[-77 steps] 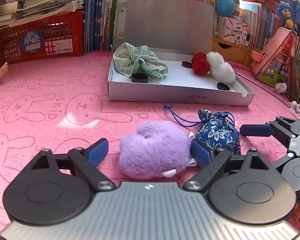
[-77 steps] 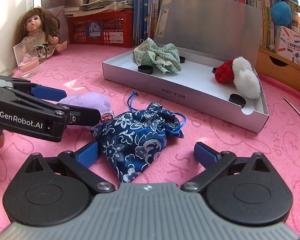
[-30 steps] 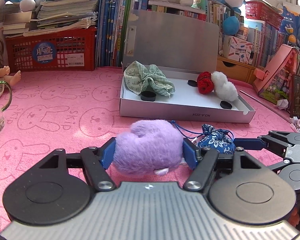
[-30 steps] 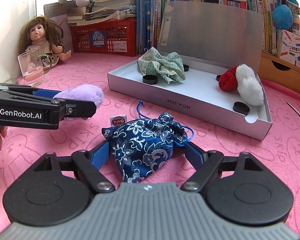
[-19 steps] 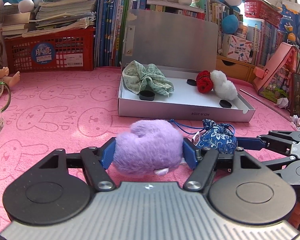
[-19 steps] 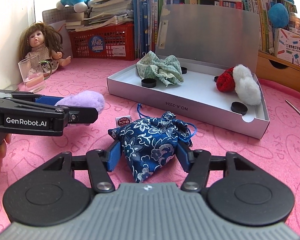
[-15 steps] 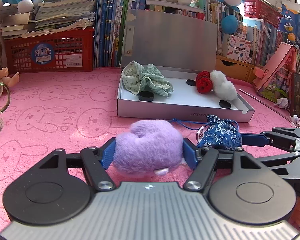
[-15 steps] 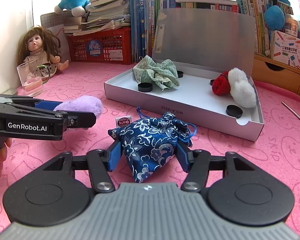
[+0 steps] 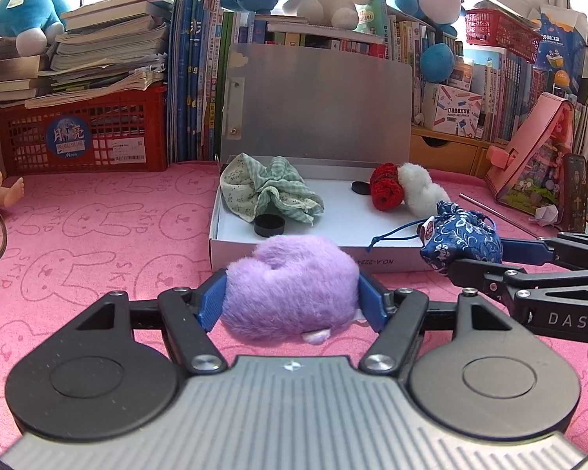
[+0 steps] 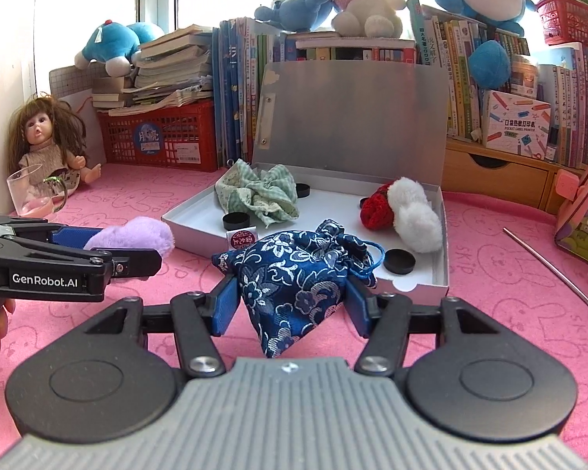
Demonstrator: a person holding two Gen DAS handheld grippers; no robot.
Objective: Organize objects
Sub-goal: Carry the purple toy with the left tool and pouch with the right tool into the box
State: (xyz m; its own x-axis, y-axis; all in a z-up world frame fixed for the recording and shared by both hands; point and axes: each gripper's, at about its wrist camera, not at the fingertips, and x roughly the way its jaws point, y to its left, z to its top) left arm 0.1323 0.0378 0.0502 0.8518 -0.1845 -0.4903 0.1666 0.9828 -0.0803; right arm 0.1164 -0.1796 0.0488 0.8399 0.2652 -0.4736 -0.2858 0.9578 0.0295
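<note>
Purple plush (image 9: 290, 288) clamped in my left gripper (image 9: 290, 301), blue floral pouch (image 10: 298, 278) clamped in my right gripper (image 10: 292, 305), carry step, next lower both into white box (image 9: 231, 243).

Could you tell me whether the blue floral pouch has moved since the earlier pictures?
Yes. The blue floral pouch has risen off the pink mat and toward the white box, held by the right gripper.

Bare box floor (image 10: 333, 203) between green cloth (image 10: 260, 192) and red-white pompom (image 10: 401, 211), black caps (image 10: 400, 260) scattered.
</note>
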